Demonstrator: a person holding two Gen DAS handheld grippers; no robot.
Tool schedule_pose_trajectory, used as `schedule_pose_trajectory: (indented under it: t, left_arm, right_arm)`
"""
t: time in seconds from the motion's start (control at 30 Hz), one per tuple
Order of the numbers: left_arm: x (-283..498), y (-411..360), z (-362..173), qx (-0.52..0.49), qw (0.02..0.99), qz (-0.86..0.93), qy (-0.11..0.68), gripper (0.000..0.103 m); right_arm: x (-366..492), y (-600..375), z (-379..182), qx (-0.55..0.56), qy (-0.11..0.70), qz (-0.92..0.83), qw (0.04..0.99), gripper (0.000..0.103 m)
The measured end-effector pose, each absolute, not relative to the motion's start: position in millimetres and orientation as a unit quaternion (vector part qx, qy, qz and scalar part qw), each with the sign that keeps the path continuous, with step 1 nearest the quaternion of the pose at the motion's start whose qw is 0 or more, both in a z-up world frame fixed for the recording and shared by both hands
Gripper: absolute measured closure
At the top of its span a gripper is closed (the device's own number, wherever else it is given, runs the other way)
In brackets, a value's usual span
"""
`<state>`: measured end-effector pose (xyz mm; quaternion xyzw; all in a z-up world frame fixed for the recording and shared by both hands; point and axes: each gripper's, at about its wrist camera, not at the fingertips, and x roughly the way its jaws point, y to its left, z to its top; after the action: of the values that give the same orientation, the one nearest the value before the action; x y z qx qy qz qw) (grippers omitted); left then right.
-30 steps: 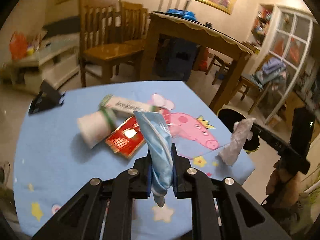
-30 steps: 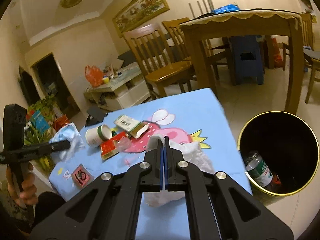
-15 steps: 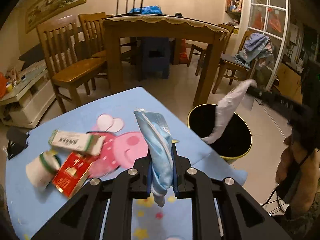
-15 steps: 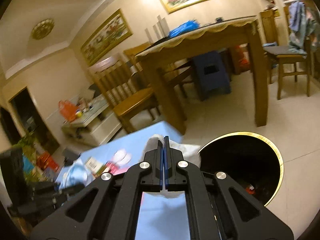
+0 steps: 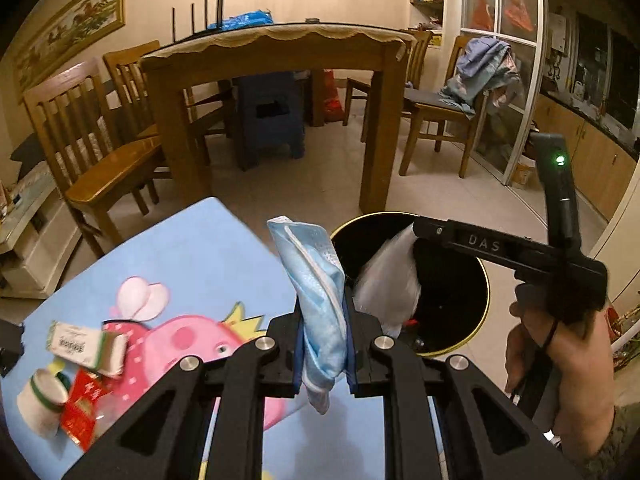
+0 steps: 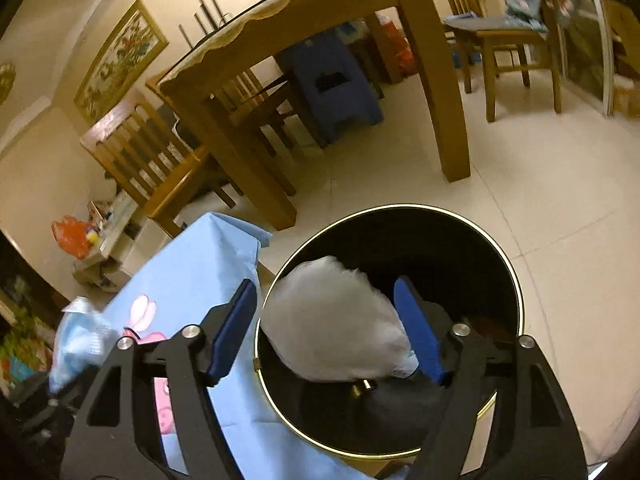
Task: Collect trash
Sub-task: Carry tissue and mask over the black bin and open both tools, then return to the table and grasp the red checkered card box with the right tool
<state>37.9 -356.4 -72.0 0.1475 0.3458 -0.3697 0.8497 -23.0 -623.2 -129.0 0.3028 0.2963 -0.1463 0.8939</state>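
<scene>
My left gripper [image 5: 323, 344] is shut on a light blue face mask [image 5: 316, 280] and holds it upright above the table's right edge, beside the bin. My right gripper [image 6: 326, 330] is open above the black bin with a gold rim [image 6: 516, 280]. A crumpled white plastic bag [image 6: 336, 332] is blurred between its spread blue pads, over the bin's mouth. In the left wrist view the bag [image 5: 390, 284] hangs below the right gripper [image 5: 424, 228] inside the bin [image 5: 482, 308]. The mask also shows in the right wrist view [image 6: 76, 336].
The low table has a blue cartoon-pig cloth [image 5: 180, 248]. On its left lie a white-green box [image 5: 84, 346], a paper cup [image 5: 40, 402] and a red packet [image 5: 82, 410]. A wooden dining table [image 5: 272, 44], chairs [image 5: 80, 140] and a blue stool [image 5: 268, 116] stand beyond.
My right gripper moved over the bin and opened, letting go of the white bag. My left gripper swung right with the mask toward the bin.
</scene>
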Motion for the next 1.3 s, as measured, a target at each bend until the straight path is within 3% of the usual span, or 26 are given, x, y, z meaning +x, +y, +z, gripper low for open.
schedule_pose_trajectory:
  t: [0.13,0.27,0.37,0.43,0.5,0.67,0.83,1.0,1.07,1.13,1.3]
  left_arm:
    - [39.7,-381.5,-82.3,0.158,0.840,-0.379,0.354,0.088]
    - [39.0,-407.2,-90.4,0.169,0.829,-0.392,0.361,0.088]
    - [38.1,-430.1,-92.8,0.181,0.823,-0.401,0.358,0.084]
    - [38.0,-444.3,-93.2,0.186,0.822,-0.408,0.352,0.067]
    - [37.8,-453.0,-94.0,0.188,0.822,-0.412,0.345,0.055]
    - [40.5,-466.2,-96.9,0.186,0.820,-0.413,0.349,0.053]
    - [43.5,-466.1,-95.5,0.179,0.815,-0.424,0.352,0.040]
    - [40.2,-449.5,-86.5,0.173,0.819,-0.421,0.349,0.039]
    - [38.4,-436.9,-84.1,0.166,0.823,-0.416,0.350,0.028]
    - [37.8,-417.7,-83.2,0.162,0.833,-0.395,0.351,0.006]
    - [24.2,-338.4,-86.4,0.153,0.840,-0.371,0.367,0.007]
  right_arm:
    - [-42.9,-636.6,-119.8,0.318,0.256,-0.174,0.896,0.033]
    - [-79.8,-654.5,-105.9,0.346,0.192,-0.212,0.894,0.023]
    - [-99.5,-666.1,-97.4,0.355,0.154,-0.225,0.894,0.022]
    - [-113.0,-673.0,-93.2,0.359,0.129,-0.232,0.895,0.022]
    - [-124.9,-680.1,-89.0,0.361,0.107,-0.240,0.895,0.020]
    - [-138.5,-688.7,-88.0,0.367,0.097,-0.244,0.892,0.018]
    - [-140.4,-691.7,-88.4,0.365,0.097,-0.244,0.893,0.016]
    - [-129.1,-685.4,-86.7,0.348,0.114,-0.233,0.901,0.015]
    - [-116.6,-674.3,-85.2,0.342,0.125,-0.212,0.907,0.015]
    - [-102.9,-659.6,-83.0,0.322,0.142,-0.186,0.917,0.015]
    - [-67.1,-599.3,-74.2,0.242,0.178,-0.118,0.946,0.012]
